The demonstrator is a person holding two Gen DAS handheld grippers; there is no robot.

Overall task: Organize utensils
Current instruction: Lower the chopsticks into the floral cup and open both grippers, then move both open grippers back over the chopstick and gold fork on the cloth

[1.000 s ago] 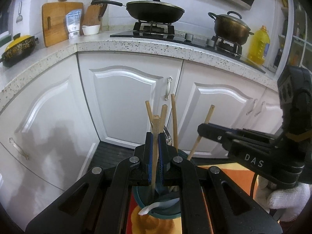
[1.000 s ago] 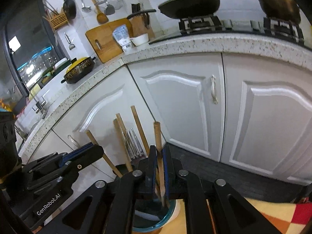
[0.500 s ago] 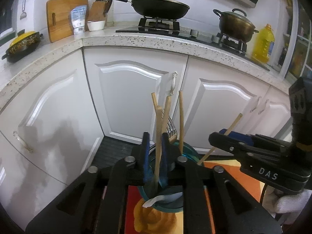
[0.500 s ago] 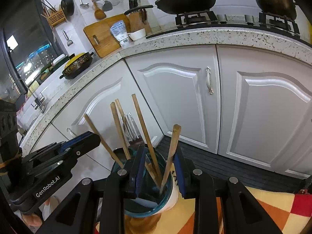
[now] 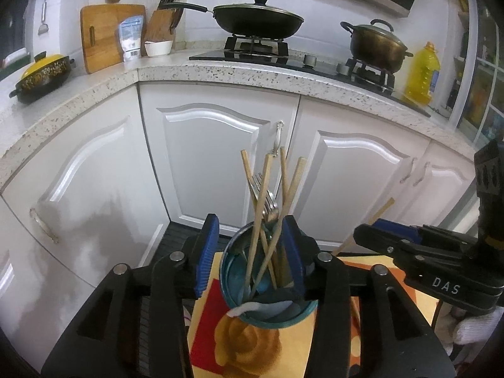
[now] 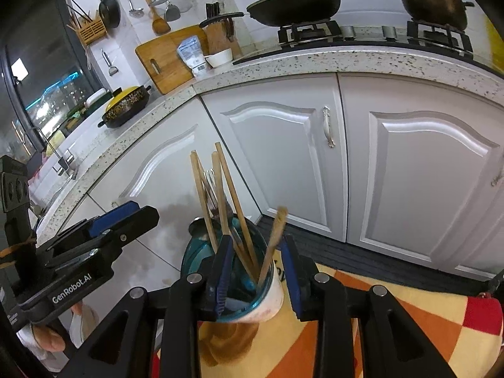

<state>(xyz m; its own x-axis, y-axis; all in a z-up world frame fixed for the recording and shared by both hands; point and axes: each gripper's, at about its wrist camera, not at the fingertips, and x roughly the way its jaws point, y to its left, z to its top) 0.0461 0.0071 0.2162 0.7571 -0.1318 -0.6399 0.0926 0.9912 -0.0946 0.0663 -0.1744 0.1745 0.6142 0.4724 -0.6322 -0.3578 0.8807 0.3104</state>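
1. My left claw (image 5: 249, 252) is opening, its blue pads apart on either side of the teal holder (image 5: 267, 312); the sticks rise between the jaws but neither pad presses on them.
2. My right claw (image 6: 256, 271) is opening too, and a blurred chopstick (image 6: 274, 242) leans in the gap, touching no pad that I can see.
3. Just past both claws, at twelve o'clock, the holder carries the wooden chopsticks (image 5: 261, 204) and a metal fork (image 5: 267, 201), fanned out and tilted.
4. The holder sits on a checked orange cloth (image 6: 409, 315); white cabinets (image 5: 220, 157) stand beyond.
5. I judge this the release step: the sticks are dropped into the holder.
6. Next, I should draw both claws back clear of the stick tops, then look for any utensil left out.
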